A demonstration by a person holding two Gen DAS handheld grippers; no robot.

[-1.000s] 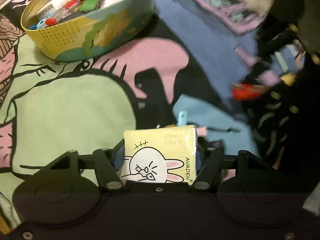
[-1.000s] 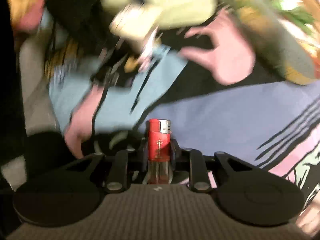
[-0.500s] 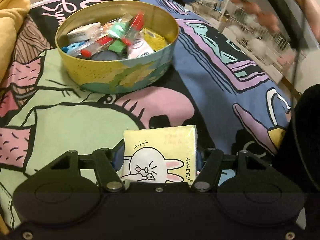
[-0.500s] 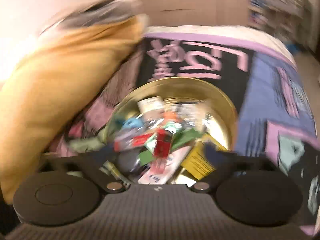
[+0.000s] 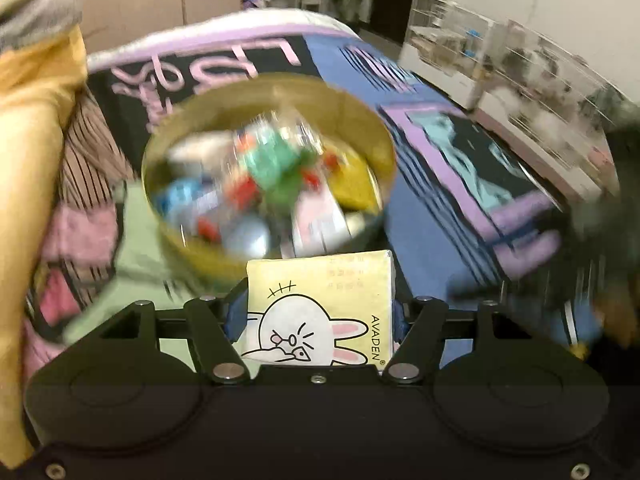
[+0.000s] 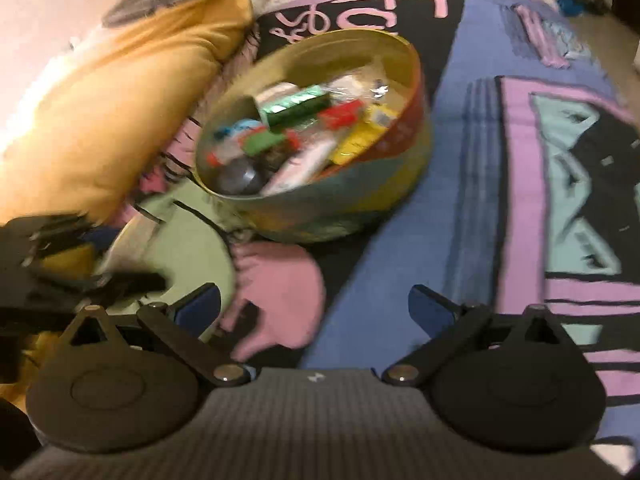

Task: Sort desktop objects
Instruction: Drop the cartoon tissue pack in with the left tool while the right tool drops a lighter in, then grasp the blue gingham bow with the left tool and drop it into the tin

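Note:
My left gripper (image 5: 318,300) is shut on a yellow tissue pack (image 5: 320,304) with a cartoon rabbit. It holds the pack just in front of a round gold tin (image 5: 360,120) full of small items, which is blurred. In the right wrist view the same tin (image 6: 348,208) sits on the patterned blanket, holding packets, tubes and a red item. My right gripper (image 6: 316,308) is open and empty, above the blanket short of the tin. The left gripper (image 6: 60,272) shows as a dark blur at the left of that view.
A yellow pillow (image 6: 120,112) lies left of the tin, also in the left wrist view (image 5: 32,160). The colourful blanket (image 6: 500,200) covers the bed. A clear shelf unit (image 5: 500,60) stands beyond the bed's right edge.
My right gripper carried the red lighter over the tin, let it go and pulled back open. My left gripper moved toward the tin with the tissue pack.

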